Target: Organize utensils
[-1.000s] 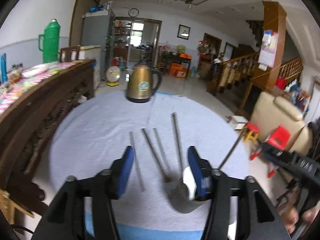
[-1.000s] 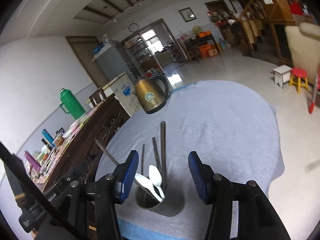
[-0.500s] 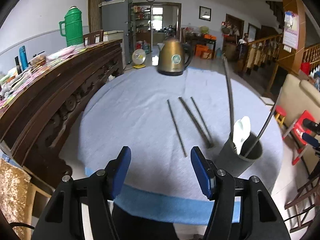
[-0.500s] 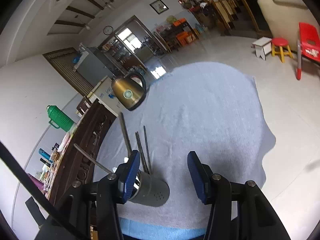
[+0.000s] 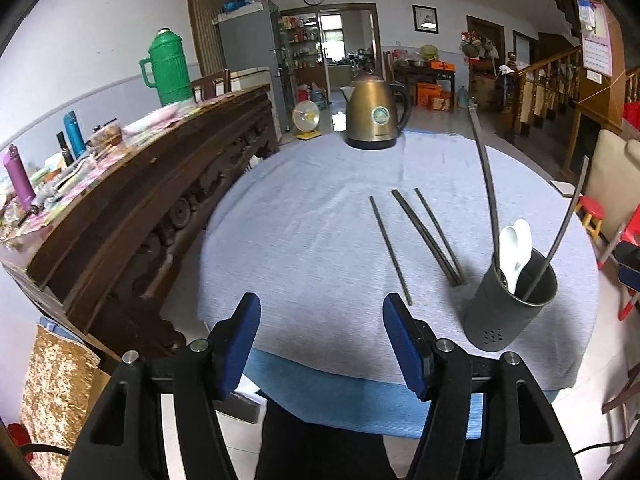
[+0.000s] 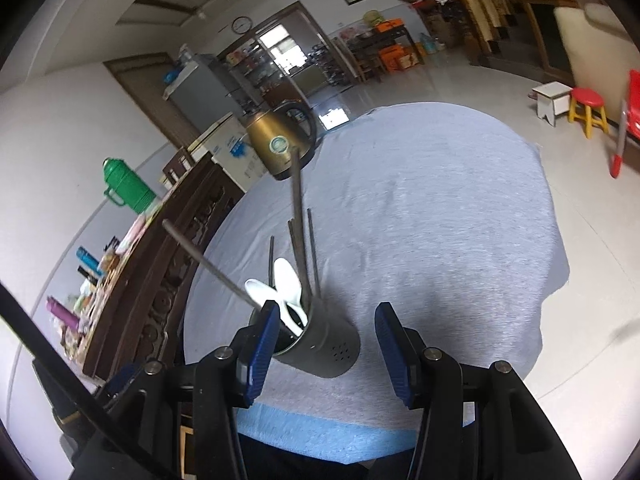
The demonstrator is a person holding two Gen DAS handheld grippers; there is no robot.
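Note:
A dark utensil holder (image 5: 510, 304) stands near the table's front right and holds white spoons (image 5: 516, 246) and two chopsticks. Three dark chopsticks (image 5: 424, 236) lie flat on the grey cloth to its left. My left gripper (image 5: 322, 340) is open and empty, held back over the table's front edge. In the right wrist view the holder (image 6: 320, 340) sits just ahead of my right gripper (image 6: 326, 340), which is open and empty; the loose chopsticks (image 6: 312, 244) lie behind the holder.
A brass kettle (image 5: 376, 114) stands at the far edge of the round table (image 5: 300, 220). A carved wooden sideboard (image 5: 132, 184) with bottles and a green thermos (image 5: 166, 68) runs along the left. Chairs and stools (image 6: 586, 108) stand on the right floor.
Both grippers have pulled back and up from the holder. The left one now looks at the table from farther off, with the holder to its right.

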